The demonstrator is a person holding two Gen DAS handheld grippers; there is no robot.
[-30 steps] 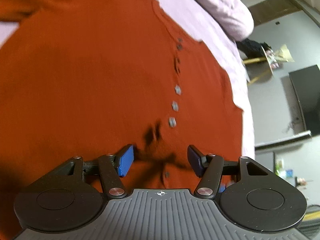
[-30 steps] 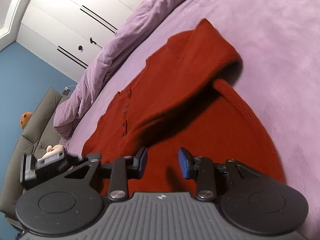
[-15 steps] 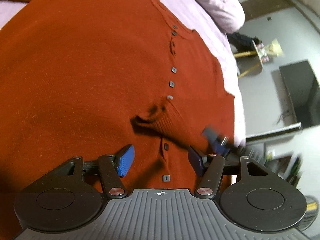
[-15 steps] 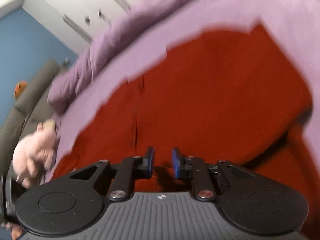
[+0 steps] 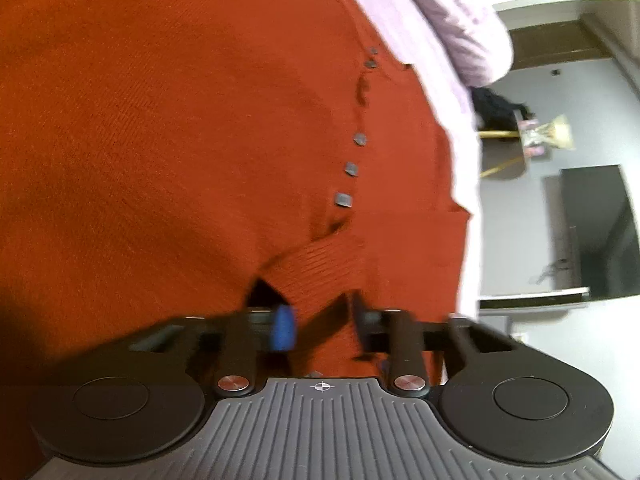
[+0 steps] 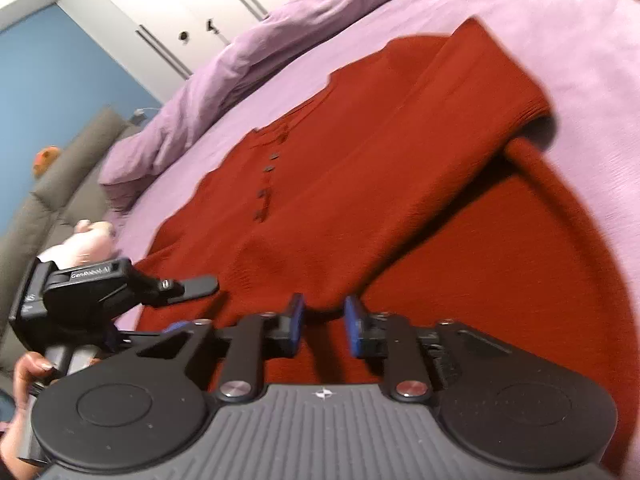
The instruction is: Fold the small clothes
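Bed [image 6: 580, 20]: lilac cover, a rumpled duvet [image 6: 256, 56] of the same colour heaped along its far side. Room: blue wall [image 6: 52, 76], white wardrobe doors [image 6: 168, 12], grey sofa [image 6: 52, 196] with a pink soft toy [image 6: 86, 240]; in the left wrist view, a dark screen [image 5: 596, 232] against a grey wall.

Sweater [image 6: 360, 168]: rust-red knit, lying flat on the bed, row of small grey buttons [image 5: 344, 199] down the front, one sleeve [image 6: 460, 120] folded across the body.

Left tongs [image 5: 320, 326]: low over the ribbed hem [image 5: 320, 268], jaws apart with knit between them; blurred, so whether the pads touch the cloth cannot be told.

Right tongs [image 6: 322, 326]: just above the sweater's lower part, jaws parted, nothing clamped. The left tool and the hand [image 6: 24, 372] holding it show at this view's left edge.
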